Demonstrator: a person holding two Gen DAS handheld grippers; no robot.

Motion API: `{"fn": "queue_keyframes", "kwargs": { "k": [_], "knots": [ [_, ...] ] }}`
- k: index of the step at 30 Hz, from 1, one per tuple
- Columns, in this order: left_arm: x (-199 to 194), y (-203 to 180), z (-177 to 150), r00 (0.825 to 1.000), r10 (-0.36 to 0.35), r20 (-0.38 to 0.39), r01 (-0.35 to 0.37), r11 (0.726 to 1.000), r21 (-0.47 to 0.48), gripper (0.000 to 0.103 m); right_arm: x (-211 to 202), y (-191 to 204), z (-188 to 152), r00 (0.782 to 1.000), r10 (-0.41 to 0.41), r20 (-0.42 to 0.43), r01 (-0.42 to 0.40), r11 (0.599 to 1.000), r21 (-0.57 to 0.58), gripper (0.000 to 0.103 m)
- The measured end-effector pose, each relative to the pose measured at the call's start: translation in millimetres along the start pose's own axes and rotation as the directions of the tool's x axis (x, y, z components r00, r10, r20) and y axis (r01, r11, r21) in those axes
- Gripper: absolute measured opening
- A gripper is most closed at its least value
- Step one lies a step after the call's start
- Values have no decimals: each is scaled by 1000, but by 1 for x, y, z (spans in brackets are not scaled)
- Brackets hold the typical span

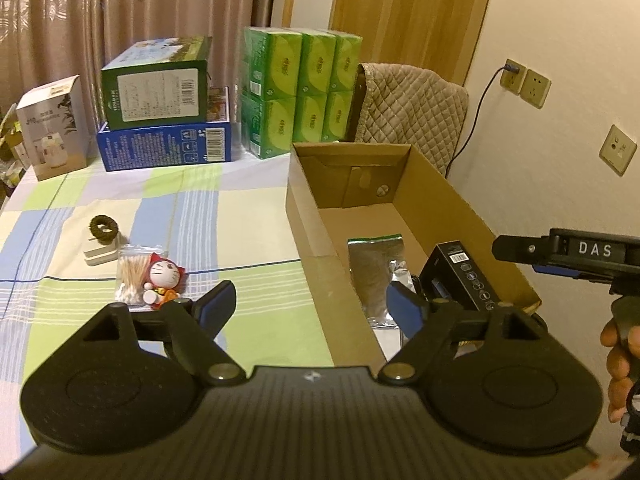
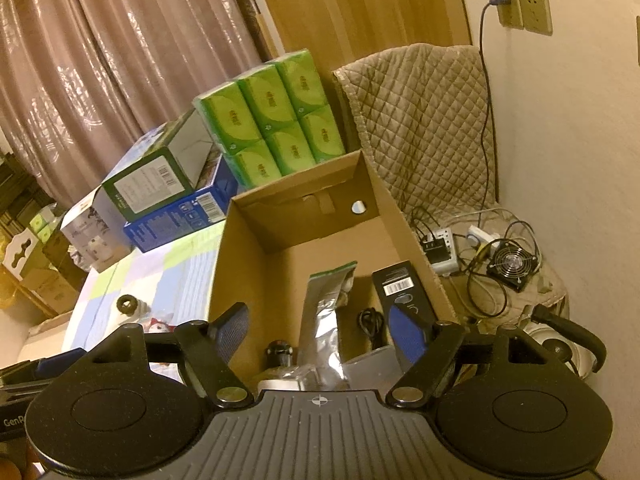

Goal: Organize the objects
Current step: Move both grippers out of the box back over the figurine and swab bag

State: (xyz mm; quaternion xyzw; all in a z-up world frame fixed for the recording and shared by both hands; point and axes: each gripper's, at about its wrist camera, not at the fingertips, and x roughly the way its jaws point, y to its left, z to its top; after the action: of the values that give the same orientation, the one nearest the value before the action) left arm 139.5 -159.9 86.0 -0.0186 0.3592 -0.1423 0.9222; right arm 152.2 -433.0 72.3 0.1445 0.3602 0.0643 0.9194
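The left gripper (image 1: 310, 306) hovers with its blue-padded fingers spread wide and nothing between them, straddling the left wall of an open cardboard box (image 1: 308, 216) on a checked tablecloth (image 1: 200, 208). The right gripper (image 2: 320, 334) is likewise spread and empty, above the box's near end.

The left wrist view alone shows the items waiting on the cloth: a bag of cotton swabs (image 1: 130, 276), a red-hooded cat figurine (image 1: 164, 278) touching it, and a dark ring (image 1: 104, 228) resting on a small white block (image 1: 100, 256). The right view catches only the ring and a sliver of the figurine.

Both views show a silver foil pouch (image 2: 324, 320) and a black barcoded carton (image 2: 402, 288) inside the box. Only the right view reveals a coiled black cable (image 2: 370, 320) between them, a dark-capped bottle (image 2: 280, 354) at the near end, and a small fan (image 2: 514, 264) among cords on the quilt-covered chair (image 2: 420, 120).
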Motion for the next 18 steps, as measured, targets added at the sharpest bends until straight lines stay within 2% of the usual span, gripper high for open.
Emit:
{"fn": "queue_keyframes", "kwargs": {
  "k": [18],
  "knots": [
    [-52, 48, -16, 998, 55, 44, -52, 996, -68, 93, -18, 59, -23, 999, 42, -13, -43, 995, -85, 75]
  ]
}}
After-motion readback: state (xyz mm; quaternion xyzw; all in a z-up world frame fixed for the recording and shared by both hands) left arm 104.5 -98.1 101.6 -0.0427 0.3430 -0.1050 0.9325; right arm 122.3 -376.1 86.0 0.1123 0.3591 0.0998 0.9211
